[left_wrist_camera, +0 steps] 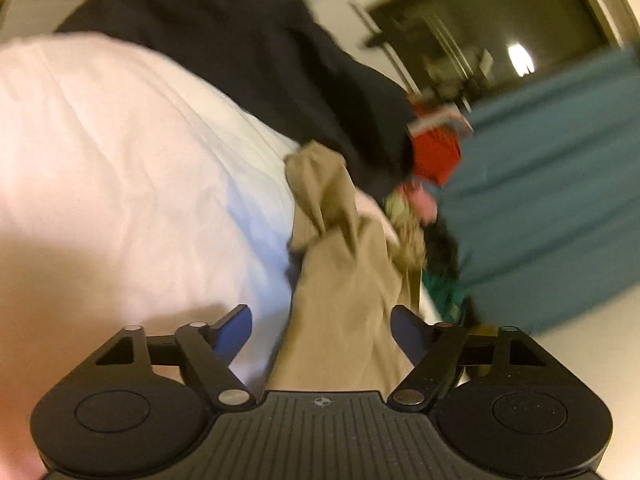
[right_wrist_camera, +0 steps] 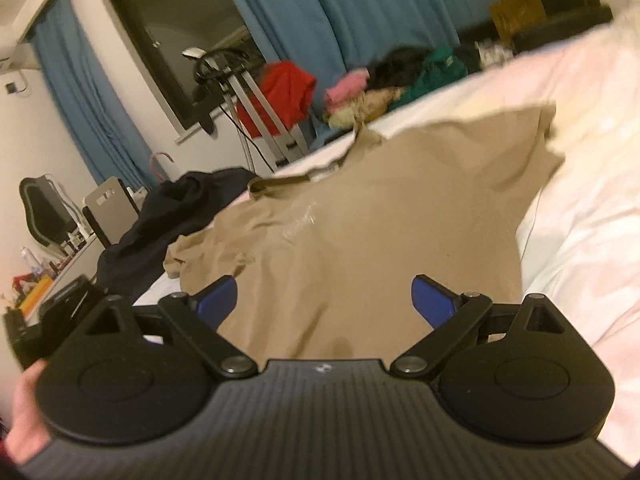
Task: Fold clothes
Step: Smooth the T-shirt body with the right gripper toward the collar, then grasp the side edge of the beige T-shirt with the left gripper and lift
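A tan T-shirt (right_wrist_camera: 360, 216) lies spread and rumpled on the white bed (right_wrist_camera: 580, 184). My right gripper (right_wrist_camera: 324, 300) is open, its blue fingers (right_wrist_camera: 218, 300) wide apart just above the shirt's near part. In the left wrist view the same tan shirt (left_wrist_camera: 344, 280) runs bunched between the blue fingers (left_wrist_camera: 236, 330) of my left gripper (left_wrist_camera: 322, 330), which is open. Whether the cloth touches the pads I cannot tell. A dark navy garment (left_wrist_camera: 248, 52) lies on the bed beyond the shirt, also in the right wrist view (right_wrist_camera: 172, 216).
A pile of clothes in pink, green and black (right_wrist_camera: 384, 80) sits at the bed's far edge. A red garment (right_wrist_camera: 280, 96) hangs on a metal rack. Blue curtains (right_wrist_camera: 360, 8) and a dark window (right_wrist_camera: 180, 40) lie behind. A desk with clutter (right_wrist_camera: 40, 280) stands at the left.
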`<action>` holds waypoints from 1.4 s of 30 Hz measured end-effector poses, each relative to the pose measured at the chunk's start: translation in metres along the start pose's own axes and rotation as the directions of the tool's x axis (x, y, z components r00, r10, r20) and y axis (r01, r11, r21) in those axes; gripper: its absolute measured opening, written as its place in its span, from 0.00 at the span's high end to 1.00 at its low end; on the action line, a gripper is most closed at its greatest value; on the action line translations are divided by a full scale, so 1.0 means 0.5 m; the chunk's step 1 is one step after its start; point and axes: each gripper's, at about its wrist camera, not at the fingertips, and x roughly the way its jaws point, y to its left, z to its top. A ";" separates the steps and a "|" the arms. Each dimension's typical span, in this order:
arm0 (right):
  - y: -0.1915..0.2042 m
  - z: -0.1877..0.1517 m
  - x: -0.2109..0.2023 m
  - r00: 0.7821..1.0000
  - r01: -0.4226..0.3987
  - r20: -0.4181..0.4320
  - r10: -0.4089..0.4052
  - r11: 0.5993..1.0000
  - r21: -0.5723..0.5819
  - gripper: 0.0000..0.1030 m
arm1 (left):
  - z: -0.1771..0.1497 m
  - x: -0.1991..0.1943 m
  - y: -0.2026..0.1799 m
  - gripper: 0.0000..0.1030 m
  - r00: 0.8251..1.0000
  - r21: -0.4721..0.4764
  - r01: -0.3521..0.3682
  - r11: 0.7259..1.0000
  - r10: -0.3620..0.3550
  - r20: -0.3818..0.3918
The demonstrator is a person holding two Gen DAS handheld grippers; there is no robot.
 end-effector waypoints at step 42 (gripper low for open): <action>-0.102 0.040 0.149 0.994 0.051 -0.106 -0.033 0.984 0.171 0.08 | 0.198 0.069 0.083 0.55 0.991 -0.152 -0.124 0.981 0.131 0.040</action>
